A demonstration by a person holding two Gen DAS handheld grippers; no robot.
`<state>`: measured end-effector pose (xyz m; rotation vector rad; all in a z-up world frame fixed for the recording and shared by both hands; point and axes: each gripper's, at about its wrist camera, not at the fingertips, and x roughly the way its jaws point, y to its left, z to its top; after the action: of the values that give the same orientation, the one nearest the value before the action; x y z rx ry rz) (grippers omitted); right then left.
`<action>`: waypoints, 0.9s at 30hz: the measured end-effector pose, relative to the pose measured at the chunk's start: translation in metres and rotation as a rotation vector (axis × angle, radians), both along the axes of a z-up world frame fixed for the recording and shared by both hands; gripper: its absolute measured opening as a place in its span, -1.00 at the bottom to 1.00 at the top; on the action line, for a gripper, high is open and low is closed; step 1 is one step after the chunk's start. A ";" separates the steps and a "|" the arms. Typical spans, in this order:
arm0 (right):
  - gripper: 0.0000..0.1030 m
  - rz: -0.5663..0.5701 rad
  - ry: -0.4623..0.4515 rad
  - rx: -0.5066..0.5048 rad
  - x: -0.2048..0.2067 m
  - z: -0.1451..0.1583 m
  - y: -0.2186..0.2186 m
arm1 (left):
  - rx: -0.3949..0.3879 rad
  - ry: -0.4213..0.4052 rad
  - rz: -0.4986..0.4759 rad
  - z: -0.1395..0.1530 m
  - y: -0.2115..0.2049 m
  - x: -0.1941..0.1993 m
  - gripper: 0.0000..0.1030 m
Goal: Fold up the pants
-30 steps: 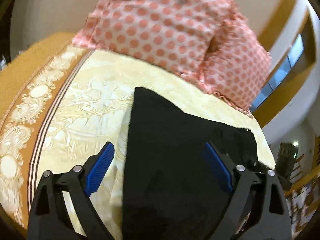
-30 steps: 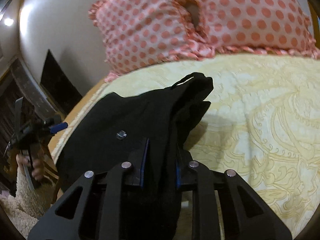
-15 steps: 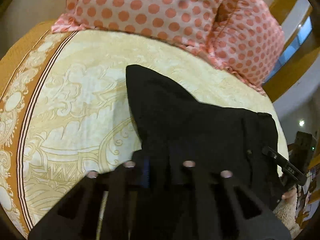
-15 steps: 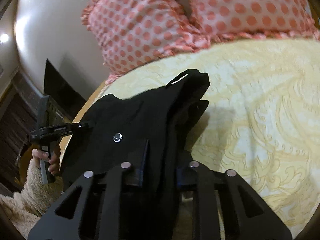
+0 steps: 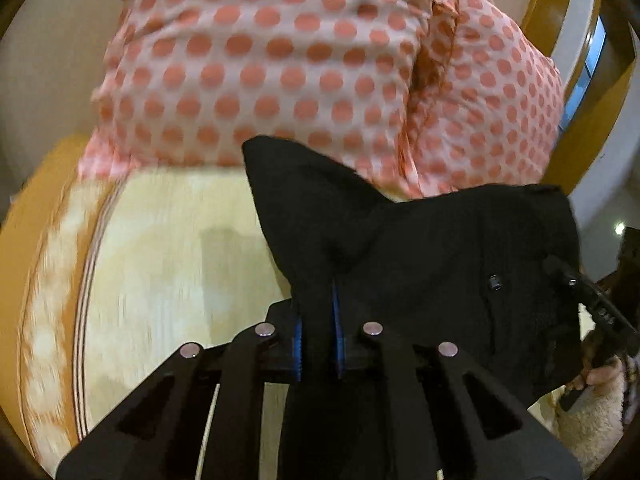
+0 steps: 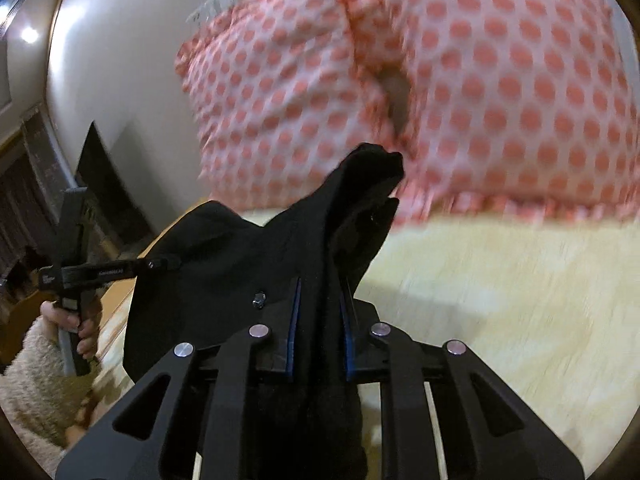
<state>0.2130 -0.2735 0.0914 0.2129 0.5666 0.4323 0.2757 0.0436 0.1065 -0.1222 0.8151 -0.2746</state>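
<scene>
The black pants hang lifted above the yellow patterned bedspread, stretched between both grippers. My left gripper is shut on one edge of the pants, black cloth pinched between its blue pads. My right gripper is shut on the other edge of the pants, near a small metal button. Each gripper shows in the other's view: the right one at the right edge, the left one at the left, held by a hand in a fuzzy sleeve.
Two pink polka-dot pillows lie close ahead at the head of the bed. An orange border runs along the bedspread's left side. A white wall and dark furniture stand beyond the bed.
My left gripper closed on the pants' edge. Both grippers then lifted the pants and carried them forward toward the pillows, which now fill the upper view.
</scene>
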 end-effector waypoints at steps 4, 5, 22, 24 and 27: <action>-0.67 -0.083 0.041 -0.025 0.043 -0.019 -0.009 | 0.014 0.004 0.024 -0.008 -0.012 0.050 -0.78; -0.67 -0.104 0.091 -0.044 0.054 -0.031 -0.010 | 0.020 0.039 0.029 -0.017 -0.017 0.064 -0.78; 0.21 -0.380 0.036 -0.194 0.002 -0.022 -0.018 | 0.108 -0.105 0.092 -0.008 -0.039 0.002 0.70; 0.22 -0.277 0.039 -0.216 -0.012 -0.021 0.001 | 0.086 -0.107 0.016 -0.007 -0.051 -0.019 0.79; 0.22 -0.151 0.107 -0.296 -0.017 -0.039 0.036 | 0.097 -0.053 -0.078 -0.022 -0.073 -0.038 0.89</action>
<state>0.1955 -0.2371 0.0528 -0.0053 0.7063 0.1879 0.2378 -0.0299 0.0846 0.0077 0.7797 -0.3099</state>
